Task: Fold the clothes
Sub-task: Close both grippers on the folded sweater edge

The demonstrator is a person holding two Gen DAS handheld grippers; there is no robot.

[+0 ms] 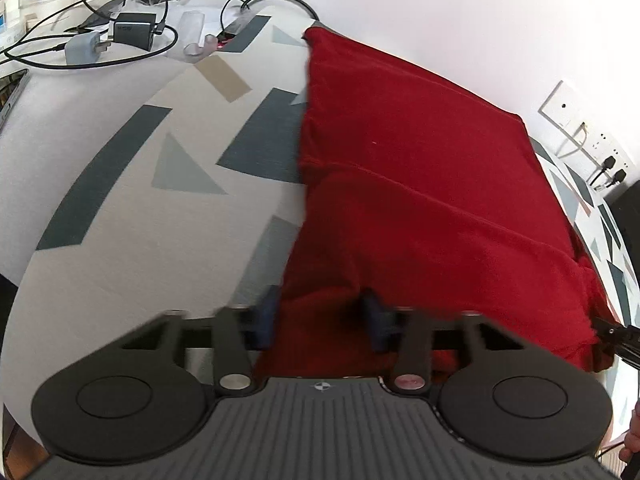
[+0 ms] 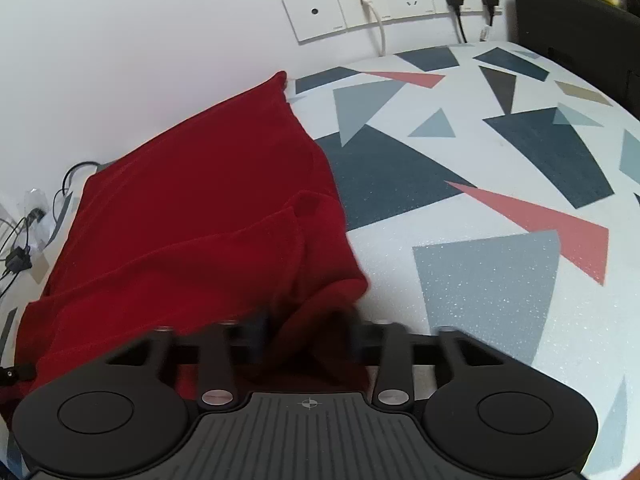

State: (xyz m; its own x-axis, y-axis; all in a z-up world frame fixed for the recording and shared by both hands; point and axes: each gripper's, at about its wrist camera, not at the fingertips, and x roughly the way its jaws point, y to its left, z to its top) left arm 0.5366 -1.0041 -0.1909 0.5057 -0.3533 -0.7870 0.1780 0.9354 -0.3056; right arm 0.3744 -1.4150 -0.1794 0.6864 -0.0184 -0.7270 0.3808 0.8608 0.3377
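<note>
Item: red fleece garment (image 1: pixel 420 184), spread on geometric-print table cover (image 1: pixel 160 208), far edge at wall. Left gripper (image 1: pixel 320 320): fingers apart, near hem between, grip unconfirmed. Right gripper (image 2: pixel 308 332): same, blurred. Close both before lifting; carry hem evenly toward far edge.

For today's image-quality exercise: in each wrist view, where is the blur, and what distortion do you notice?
Left wrist view: the left gripper fingertips are smeared, while the red garment looks sharper; the patterned tablecloth bulges with fisheye curvature. Right wrist view: the right gripper fingertips blur; the wall sockets bow.
</note>
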